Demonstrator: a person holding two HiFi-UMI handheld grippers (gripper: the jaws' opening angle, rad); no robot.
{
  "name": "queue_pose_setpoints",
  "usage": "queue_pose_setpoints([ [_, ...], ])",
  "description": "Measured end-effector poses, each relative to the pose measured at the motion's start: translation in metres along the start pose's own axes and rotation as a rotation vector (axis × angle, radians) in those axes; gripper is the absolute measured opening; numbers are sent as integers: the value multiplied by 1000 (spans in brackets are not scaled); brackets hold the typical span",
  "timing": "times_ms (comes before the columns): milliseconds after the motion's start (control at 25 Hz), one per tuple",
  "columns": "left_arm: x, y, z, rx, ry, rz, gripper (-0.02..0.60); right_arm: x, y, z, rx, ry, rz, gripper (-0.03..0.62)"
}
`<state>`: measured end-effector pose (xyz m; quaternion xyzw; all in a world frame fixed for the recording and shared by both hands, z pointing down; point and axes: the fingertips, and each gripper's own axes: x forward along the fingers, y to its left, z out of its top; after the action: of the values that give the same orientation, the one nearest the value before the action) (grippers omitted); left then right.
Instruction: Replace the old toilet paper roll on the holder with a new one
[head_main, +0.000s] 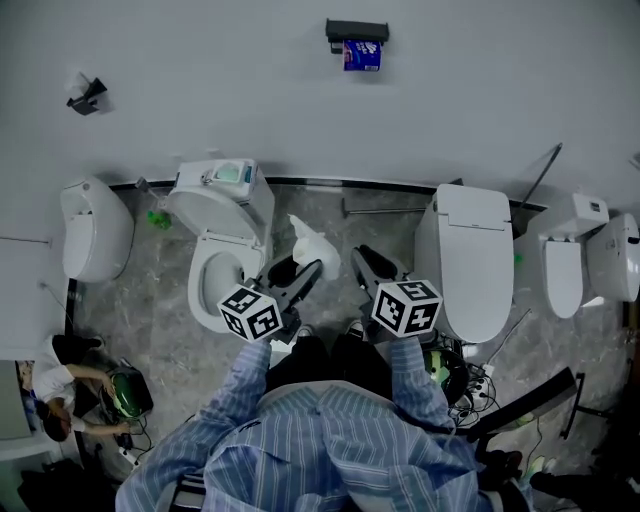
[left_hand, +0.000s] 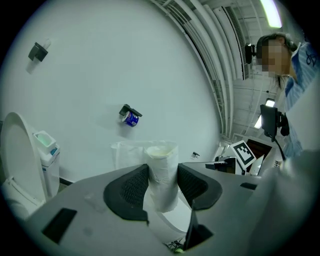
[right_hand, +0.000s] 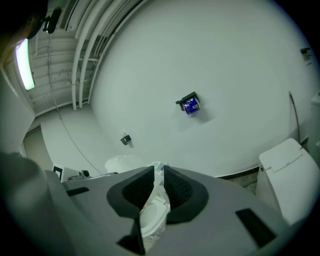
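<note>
Reaching forward from two striped sleeves (head_main: 300, 440), both tools point at the wall, each with its marker cube (head_main: 250, 312) at the near end. The left hand-held gripper (left_hand: 162, 171) is clamped on the new roll (left_hand: 162, 152): the white roll stands upright between the ribbed pads (left_hand: 134, 186), which press on its two sides, and a thin pale wrap flares around its top. In the head view the roll shows as a crumpled white shape past the left tips, over the floor just beside the open toilet (head_main: 205, 290).

The right hand-held gripper (right_hand: 159, 172) carries nothing. Its jaws are drawn almost together, with only a narrow slit between the pads, and through that slit a toilet bowl shows beyond. The two tools lie side by side, apart, and neither touches a fixture.

Below them is the marbled floor (head_main: 150, 330). The open toilet stands to the left, and a closed toilet (head_main: 470, 260) to the right, with cables (head_main: 465, 385) on the floor near its base. At the lower left another person (head_main: 60, 390) crouches.

Farther on rises the plain white wall (head_main: 300, 110). High on it, well apart from both tools, hangs the black holder (head_main: 357, 29) with a blue-printed roll (head_main: 362, 55) under it. A second small holder (head_main: 87, 95) is fixed far to the left.
</note>
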<state>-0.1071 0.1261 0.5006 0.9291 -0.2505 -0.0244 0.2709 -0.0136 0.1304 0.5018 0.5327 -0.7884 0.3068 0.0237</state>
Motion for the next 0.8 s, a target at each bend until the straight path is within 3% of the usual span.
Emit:
queue_pose_setpoints([
  [800,-55,29,22,8,3,-49,181,26,51,-14,24,-3,-47,64],
])
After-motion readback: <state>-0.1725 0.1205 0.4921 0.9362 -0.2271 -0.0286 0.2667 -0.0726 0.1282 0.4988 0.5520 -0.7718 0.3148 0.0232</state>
